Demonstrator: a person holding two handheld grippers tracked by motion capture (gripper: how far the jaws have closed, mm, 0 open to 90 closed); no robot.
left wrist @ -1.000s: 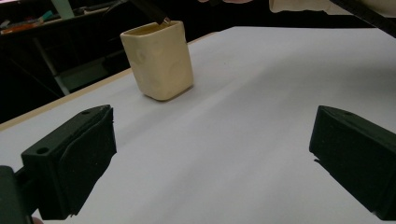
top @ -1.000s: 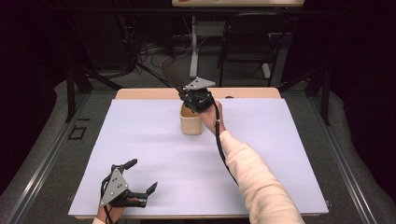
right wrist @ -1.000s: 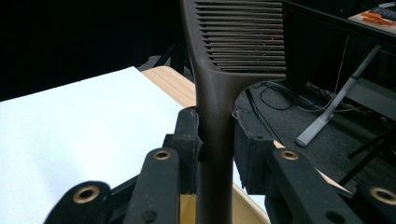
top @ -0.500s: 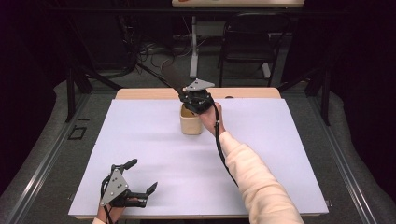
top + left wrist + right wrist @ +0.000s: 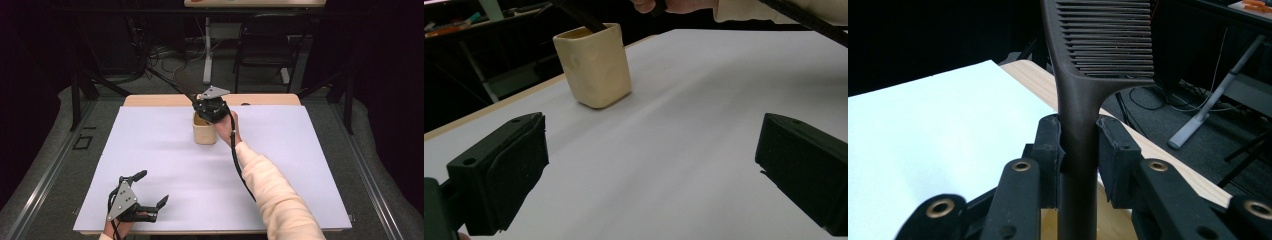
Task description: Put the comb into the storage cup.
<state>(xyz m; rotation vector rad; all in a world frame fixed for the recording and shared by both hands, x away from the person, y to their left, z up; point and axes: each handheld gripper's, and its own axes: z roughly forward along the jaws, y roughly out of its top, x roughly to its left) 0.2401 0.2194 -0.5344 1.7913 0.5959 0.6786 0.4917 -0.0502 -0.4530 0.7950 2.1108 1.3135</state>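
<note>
No brand, label or readable writing shows on any of the things here.

The right gripper (image 5: pixel 212 107) is over the far middle of the white tabletop (image 5: pixel 165 150), at about twelve o'clock from the table's centre. Its jaws are clamped on the handle of a dark brown plastic tail comb (image 5: pixel 1083 100). In the right gripper view the handle runs straight up between the two pads, and the row of fine teeth spreads out above them toward one o'clock. In the high view the comb slants up and away from the gripper toward ten o'clock, over the table's far wooden edge (image 5: pixel 150 100). The person's right forearm, in a cream sleeve (image 5: pixel 275 190), reaches in from five o'clock, with the hand wrapped round the gripper body and the black cable trailing back along the arm.

Directly under that gripper stands a cream-coloured squarish ceramic cup (image 5: pixel 204 131), upright on the tabletop. In the left gripper view the cup (image 5: pixel 594 65) is at eleven o'clock, with a dark slanting bar, probably the comb's handle end, at its open mouth; whether it touches the cup I cannot tell.

The left gripper (image 5: pixel 150 192) rests low at the near left corner, about seven o'clock from the cup and well apart from it. Its jaws stand wide with nothing between them, pointing across the table toward the cup.
</note>
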